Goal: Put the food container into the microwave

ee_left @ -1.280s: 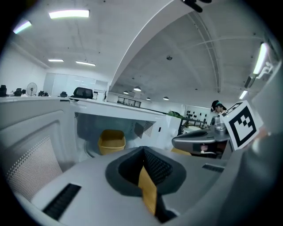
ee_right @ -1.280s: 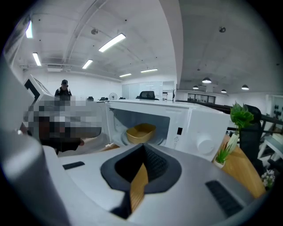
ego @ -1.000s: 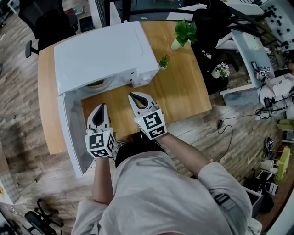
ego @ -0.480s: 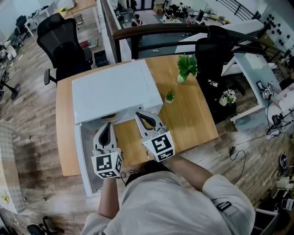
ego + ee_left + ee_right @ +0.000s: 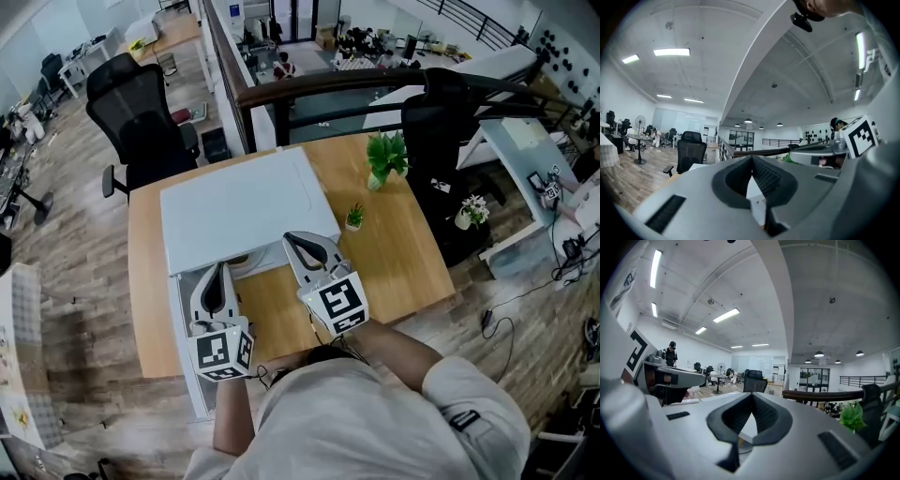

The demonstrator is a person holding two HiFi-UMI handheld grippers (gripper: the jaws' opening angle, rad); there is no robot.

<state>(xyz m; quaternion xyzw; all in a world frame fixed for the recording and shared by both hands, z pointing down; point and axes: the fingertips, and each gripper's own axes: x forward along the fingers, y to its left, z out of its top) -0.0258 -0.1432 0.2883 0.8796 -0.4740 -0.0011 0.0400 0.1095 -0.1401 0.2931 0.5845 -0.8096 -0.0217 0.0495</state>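
Observation:
The white microwave (image 5: 239, 199) stands on the wooden table (image 5: 394, 262) with its door (image 5: 190, 309) swung open to the left. Just inside the opening, under the top edge, a round pale food container (image 5: 241, 260) partly shows. My left gripper (image 5: 219, 268) is shut and empty, held over the open door in front of the opening. My right gripper (image 5: 289, 237) is shut and empty too, its tips at the right side of the opening. In the left gripper view the left gripper (image 5: 751, 157) points level across the office. The right gripper (image 5: 751, 394) does the same in its own view.
A leafy plant (image 5: 387, 155) and a small potted plant (image 5: 354, 217) stand on the table to the right of the microwave. A black office chair (image 5: 141, 122) is behind the table at the left. A railing and other desks lie beyond.
The head view has lifted, so more of the office shows and the table sits lower in the picture. Both grippers stay shut in front of the microwave opening.

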